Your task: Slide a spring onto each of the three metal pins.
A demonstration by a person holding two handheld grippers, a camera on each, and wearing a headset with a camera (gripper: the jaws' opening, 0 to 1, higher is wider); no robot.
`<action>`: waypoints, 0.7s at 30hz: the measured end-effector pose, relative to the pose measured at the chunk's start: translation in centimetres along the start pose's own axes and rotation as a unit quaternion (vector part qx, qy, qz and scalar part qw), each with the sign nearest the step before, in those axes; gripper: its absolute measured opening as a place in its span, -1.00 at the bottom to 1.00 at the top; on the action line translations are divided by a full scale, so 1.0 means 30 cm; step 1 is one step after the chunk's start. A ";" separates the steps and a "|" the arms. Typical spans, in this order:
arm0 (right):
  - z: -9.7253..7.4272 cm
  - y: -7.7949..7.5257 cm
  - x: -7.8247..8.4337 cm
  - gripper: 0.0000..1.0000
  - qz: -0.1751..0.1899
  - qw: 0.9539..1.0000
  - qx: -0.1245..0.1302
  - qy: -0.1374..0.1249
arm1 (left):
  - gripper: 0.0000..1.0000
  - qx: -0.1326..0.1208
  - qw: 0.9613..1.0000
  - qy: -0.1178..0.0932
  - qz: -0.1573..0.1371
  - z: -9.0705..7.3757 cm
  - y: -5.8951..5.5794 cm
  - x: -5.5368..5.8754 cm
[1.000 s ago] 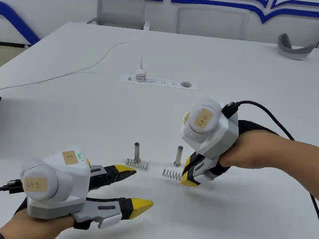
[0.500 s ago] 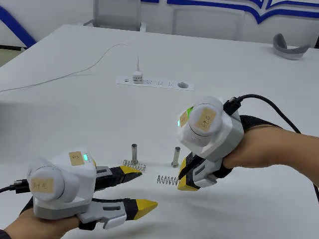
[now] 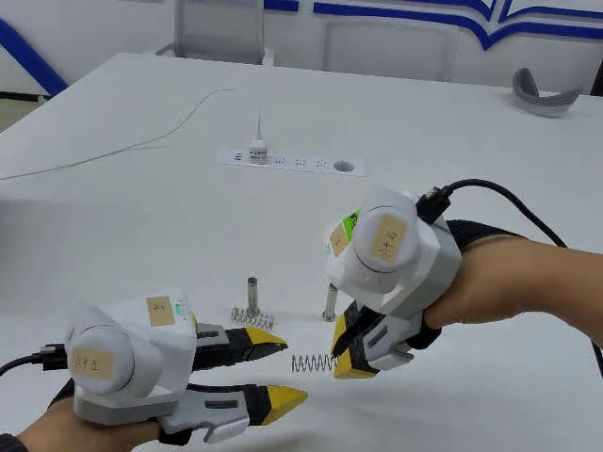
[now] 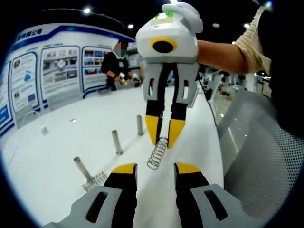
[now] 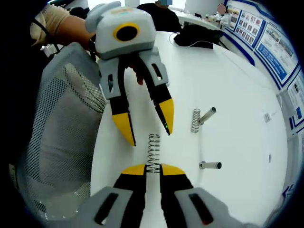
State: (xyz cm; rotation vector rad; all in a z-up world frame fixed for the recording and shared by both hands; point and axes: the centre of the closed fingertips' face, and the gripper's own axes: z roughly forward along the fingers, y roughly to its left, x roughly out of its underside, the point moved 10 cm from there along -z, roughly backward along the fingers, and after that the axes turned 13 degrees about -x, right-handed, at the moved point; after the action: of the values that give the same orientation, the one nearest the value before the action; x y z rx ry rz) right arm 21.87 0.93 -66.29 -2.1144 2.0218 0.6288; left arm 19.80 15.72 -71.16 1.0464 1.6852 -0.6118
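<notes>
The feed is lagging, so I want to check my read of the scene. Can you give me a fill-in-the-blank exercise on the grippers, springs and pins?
1. The right gripper is shut on one end of a ____.
2. The jaws of the left gripper stand ____, with nothing between them.
3. In the left gripper view, ____ pins stand on the table.
4. A loose spring lies on the table beside a ____.
Missing words: spring; open; three; pin.
</notes>
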 end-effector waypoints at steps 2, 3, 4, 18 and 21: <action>0.000 0.003 -0.003 -0.77 -0.004 1.000 -0.001 0.002 | -0.41 0.003 1.000 -0.001 0.004 0.002 -0.005 -0.004; 0.000 0.005 -0.004 -0.77 -0.006 1.000 -0.002 0.003 | -0.43 0.004 1.000 -0.002 0.006 0.003 -0.007 -0.005; 0.000 0.007 -0.006 -0.77 -0.009 1.000 -0.003 0.004 | -0.46 0.006 1.000 -0.002 0.008 0.004 -0.008 -0.006; -0.010 0.028 -0.031 -0.77 -0.026 1.000 -0.007 0.010 | -0.75 0.015 0.999 -0.005 0.030 0.008 -0.020 -0.007; -0.016 0.029 -0.038 -0.77 -0.027 1.000 -0.005 0.007 | -0.75 0.015 0.999 -0.004 0.029 0.008 -0.019 -0.004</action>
State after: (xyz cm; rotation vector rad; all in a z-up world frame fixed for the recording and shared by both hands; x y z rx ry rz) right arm 21.11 1.74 -65.25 -2.1773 1.9658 0.6193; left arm 19.43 15.20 -71.20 1.1091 1.6383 -0.6047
